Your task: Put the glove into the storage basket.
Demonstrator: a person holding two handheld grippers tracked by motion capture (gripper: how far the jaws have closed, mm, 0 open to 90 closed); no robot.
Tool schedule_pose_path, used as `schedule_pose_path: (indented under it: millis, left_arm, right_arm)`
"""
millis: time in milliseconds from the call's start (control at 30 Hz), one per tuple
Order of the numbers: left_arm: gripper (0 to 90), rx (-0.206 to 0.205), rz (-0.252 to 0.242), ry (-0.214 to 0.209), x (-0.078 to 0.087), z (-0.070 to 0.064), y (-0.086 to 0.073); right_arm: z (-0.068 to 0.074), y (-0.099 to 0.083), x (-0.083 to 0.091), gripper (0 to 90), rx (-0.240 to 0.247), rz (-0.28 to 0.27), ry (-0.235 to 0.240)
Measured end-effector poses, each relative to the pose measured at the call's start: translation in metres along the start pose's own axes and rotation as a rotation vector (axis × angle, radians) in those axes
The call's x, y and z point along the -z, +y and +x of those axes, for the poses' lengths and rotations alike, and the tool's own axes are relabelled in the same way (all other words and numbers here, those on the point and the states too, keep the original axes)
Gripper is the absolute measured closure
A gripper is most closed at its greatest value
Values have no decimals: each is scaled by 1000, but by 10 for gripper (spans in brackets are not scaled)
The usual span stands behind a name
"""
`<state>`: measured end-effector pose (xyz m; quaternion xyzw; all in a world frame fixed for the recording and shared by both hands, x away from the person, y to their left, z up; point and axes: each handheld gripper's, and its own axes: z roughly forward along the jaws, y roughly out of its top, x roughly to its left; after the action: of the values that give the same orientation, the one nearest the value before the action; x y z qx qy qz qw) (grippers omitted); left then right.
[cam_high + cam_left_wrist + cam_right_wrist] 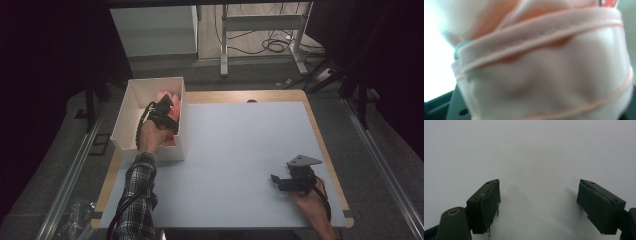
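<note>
We see the white box point(131, 111) sitting at the far left corner of the table point(240, 150), its left wall at the table's left edge and its far end reaching past the table's far edge, so room for moving there is hemmed in by the box's four upright walls. To the right of the box the pale table top lies open all the way to the wooden strip along its right and far edges. Our left gripper point(162, 111) is down inside the box, against its right wall, with the forearm in a plaid sleeve point(137, 195) crossing the near wall. The pink cloth point(170, 100) lies in the box just beyond and partly under this gripper; in the left gripper view the pink cloth point(544, 75) sits right up against the camera, blurred, hiding the jaws, so we cannot tell whether they are clenched or released. Our right gripper point(280, 181) rests well apart at the near right of the table, close to its near and right edges; in the right gripper view point(537, 202) its jaws stand spread wide over bare table, grasping nothing.
</note>
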<state>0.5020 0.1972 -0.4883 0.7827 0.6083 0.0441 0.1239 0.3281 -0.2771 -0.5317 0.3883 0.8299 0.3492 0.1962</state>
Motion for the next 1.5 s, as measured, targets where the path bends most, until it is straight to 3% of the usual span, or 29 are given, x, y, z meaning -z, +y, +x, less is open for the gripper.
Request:
schedule_pose_path:
  millis: [167, 333, 467, 567, 767, 1067, 1500]
  left_arm:
    - [185, -32, 91, -23, -12, 0, 6]
    - [106, -42, 90, -27, -5, 3, 6]
    - [42, -43, 15, -74, 11, 7, 3]
    - [41, -49, -35, -81, 21, 9, 0]
    - [38, -65, -110, -66, 35, 11, -7]
    - [26, -104, -255, -12, 52, 17, -22]
    - [18, -142, -411, -20, 78, 24, -46]
  right_arm:
    - [0, 0, 0, 190, 1, 0, 0]
    - [0, 0, 0, 190, 0, 0, 0]
    - [0, 0, 0, 190, 0, 0, 0]
    - [0, 0, 0, 190, 0, 0, 0]
    - [0, 0, 0, 190, 0, 0, 0]
    - [0, 0, 0, 190, 1, 0, -1]
    - [0, 0, 0, 190, 1, 1, -2]
